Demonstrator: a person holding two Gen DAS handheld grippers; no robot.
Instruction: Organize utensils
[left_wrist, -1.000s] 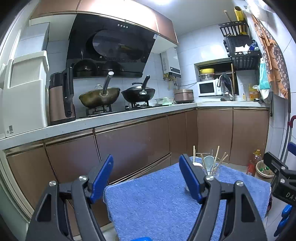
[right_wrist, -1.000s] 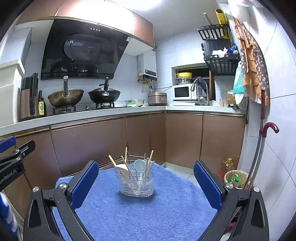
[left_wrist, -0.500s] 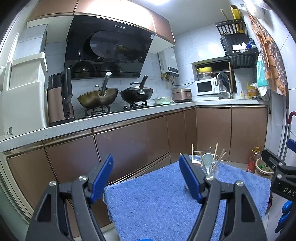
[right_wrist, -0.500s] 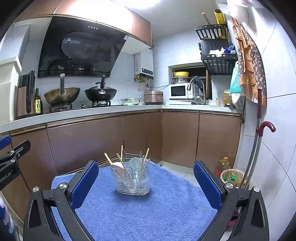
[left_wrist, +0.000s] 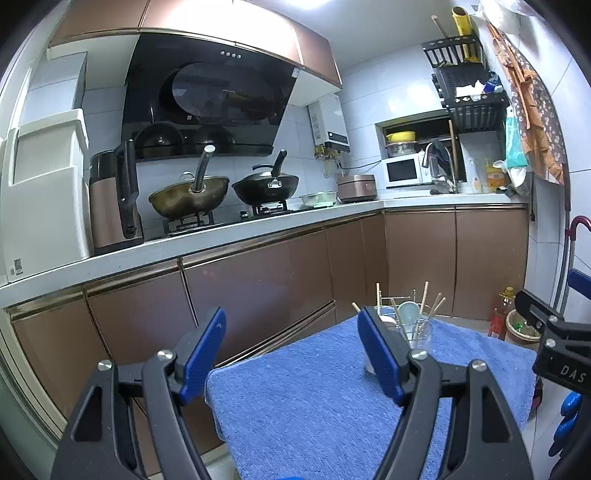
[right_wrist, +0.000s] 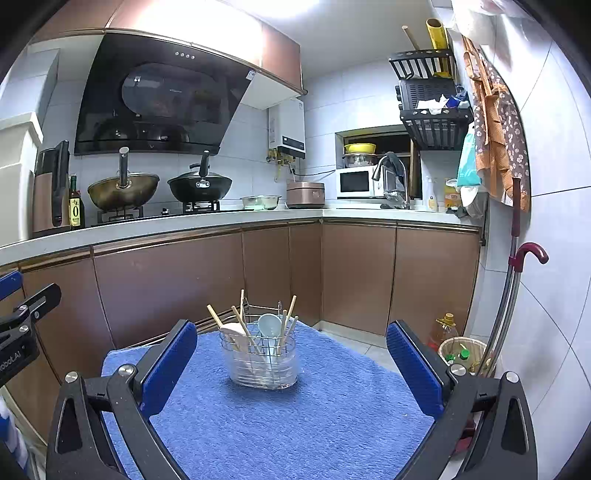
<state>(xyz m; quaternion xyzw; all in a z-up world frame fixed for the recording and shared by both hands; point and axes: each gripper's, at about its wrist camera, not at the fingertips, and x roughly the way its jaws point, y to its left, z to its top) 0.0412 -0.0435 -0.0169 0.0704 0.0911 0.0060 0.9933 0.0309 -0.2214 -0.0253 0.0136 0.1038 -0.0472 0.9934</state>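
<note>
Both tongs hang spread wide and empty above the blue towel (right_wrist: 295, 424); left gripper (left_wrist: 291, 354) and right gripper (right_wrist: 291, 365) touch nothing; the utensil holder (right_wrist: 264, 360) stands apart.

Bright ceiling glare at top, cool even light, sharp focus, fisheye-bent dark edges

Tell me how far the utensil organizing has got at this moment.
Done, by the look of it: the chopsticks and pale spoon stand in the clear holder on the blue towel, and no loose utensils show on it. In hand: nothing; the left gripper and right gripper are both open and empty, short of the holder. Left: nothing visible.
</note>
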